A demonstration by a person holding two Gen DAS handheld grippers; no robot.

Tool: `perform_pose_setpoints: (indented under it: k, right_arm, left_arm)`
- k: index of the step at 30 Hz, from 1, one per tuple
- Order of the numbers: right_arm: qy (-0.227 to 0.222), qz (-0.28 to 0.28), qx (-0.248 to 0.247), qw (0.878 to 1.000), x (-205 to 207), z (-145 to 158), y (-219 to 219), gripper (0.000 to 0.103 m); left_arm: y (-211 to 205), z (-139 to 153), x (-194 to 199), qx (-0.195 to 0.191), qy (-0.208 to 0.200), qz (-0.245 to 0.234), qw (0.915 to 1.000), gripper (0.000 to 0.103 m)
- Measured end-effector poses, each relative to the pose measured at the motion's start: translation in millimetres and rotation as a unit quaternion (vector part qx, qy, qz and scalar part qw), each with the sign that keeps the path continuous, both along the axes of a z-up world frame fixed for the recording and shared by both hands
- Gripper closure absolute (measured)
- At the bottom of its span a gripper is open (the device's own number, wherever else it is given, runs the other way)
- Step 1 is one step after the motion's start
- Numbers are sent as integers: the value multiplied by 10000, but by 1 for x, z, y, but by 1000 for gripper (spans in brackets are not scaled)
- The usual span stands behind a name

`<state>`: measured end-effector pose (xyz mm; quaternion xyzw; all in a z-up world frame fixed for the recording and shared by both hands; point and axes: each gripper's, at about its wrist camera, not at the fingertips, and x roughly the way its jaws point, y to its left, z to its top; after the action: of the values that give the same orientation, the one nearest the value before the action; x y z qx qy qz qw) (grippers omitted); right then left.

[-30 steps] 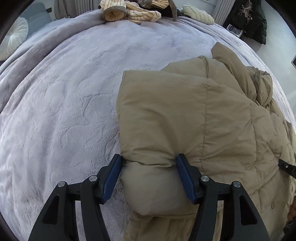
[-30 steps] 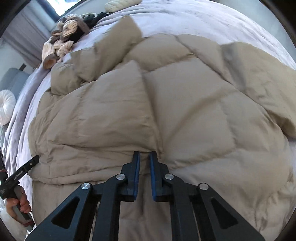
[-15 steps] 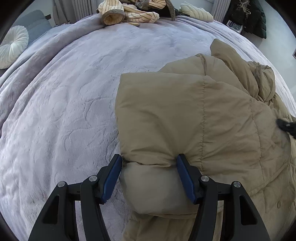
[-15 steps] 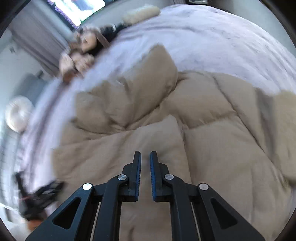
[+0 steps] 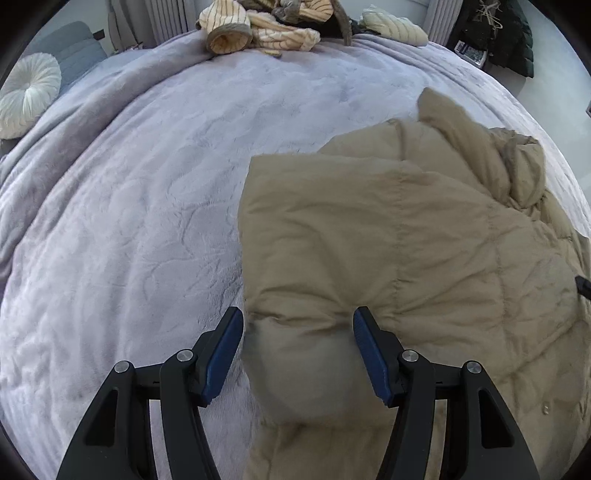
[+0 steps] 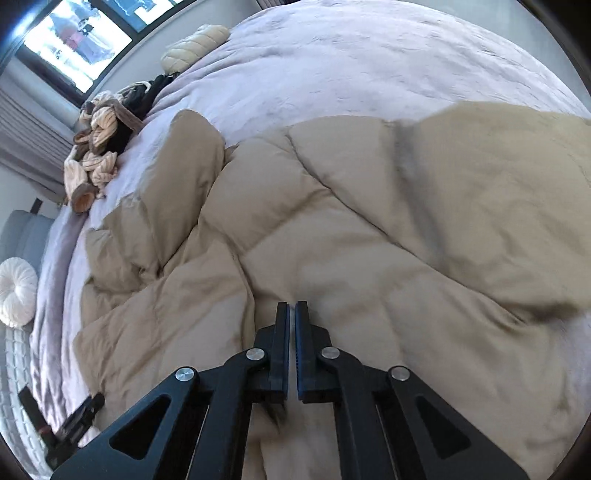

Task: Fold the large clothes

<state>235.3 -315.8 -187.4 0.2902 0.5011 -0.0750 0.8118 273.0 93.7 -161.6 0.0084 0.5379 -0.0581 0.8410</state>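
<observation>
A large tan quilted puffer coat [image 5: 388, 236] lies on a lavender bed cover [image 5: 155, 192], partly folded over itself. My left gripper [image 5: 298, 321] is wide open, its blue pads either side of a puffy fold at the coat's near left corner. The coat also fills the right wrist view [image 6: 351, 229]. My right gripper [image 6: 291, 308] has its jaws almost together, hovering over the coat's middle with nothing visibly between them. The left gripper shows at the lower left of the right wrist view [image 6: 70, 421].
A heap of cream striped knitwear [image 5: 258, 26] and a cream cushion [image 5: 391, 22] lie at the bed's far end. A round white pillow [image 5: 26, 88] sits on a grey chair at left. Dark clothes [image 5: 509, 29] hang at far right. A window [image 6: 74, 40] is behind.
My right gripper has lifted and swung across the coat, still shut, so its view now takes in the far bed. My left gripper has stayed around the same fold.
</observation>
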Motion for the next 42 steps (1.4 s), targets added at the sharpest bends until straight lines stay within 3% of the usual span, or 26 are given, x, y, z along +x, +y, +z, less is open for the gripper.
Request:
perform_pose_setpoints:
  k: [3,6,12,15,20,23,30,31,32,33,36,42]
  right_arm:
    - [15,65,266,9996,-17,8,-3,97]
    - [43,107,408,9991,-35,14,-10,87]
    - [7,-157,583,9982,-77,29,-45,72]
    - [-73,-475,548,9973,-101,39,-76,62]
    - [-121,-1109,453,9927,-136,44,-139,60]
    - [-156,-1587,523,9858,-154,40,-177,53]
    - [-149,-2435,471,9687,-182,21,-256,24]
    - [-139,-2553,534,9653,-185,17,-265,23]
    - [-150,-2705,665,9603,-188,10,-279,23]
    - [-155,-2791,747,9572,-189,6,-287,23]
    - [-329,-2952,958,9500,-186,-3,-308,23]
    - [-519,-2915,1076,9491,-161,-11,-330,23]
  left_arm:
    - [-10,19,-12,-57,-54,-115,9999,40]
    - [-31,36,-26,-108,-107,-294,9995,40]
    - [-95,57,-56,-464,74,-644,9968,40]
    - [-134,64,-68,-653,162,-900,9937,40]
    - [-197,74,-81,-875,232,-1300,9874,40]
    - [-240,78,-89,-913,211,-1548,9835,40]
    - [-307,66,-97,-859,409,-1720,9805,40]
    - [-315,65,-98,-827,400,-1716,9809,38]
    - [-321,64,-99,-806,364,-1709,9813,16]
    - [-324,64,-98,-779,282,-1652,9828,0]
    - [-335,66,-101,-689,104,-1663,9836,0]
    - [-341,60,-95,-628,293,-1536,9857,0]
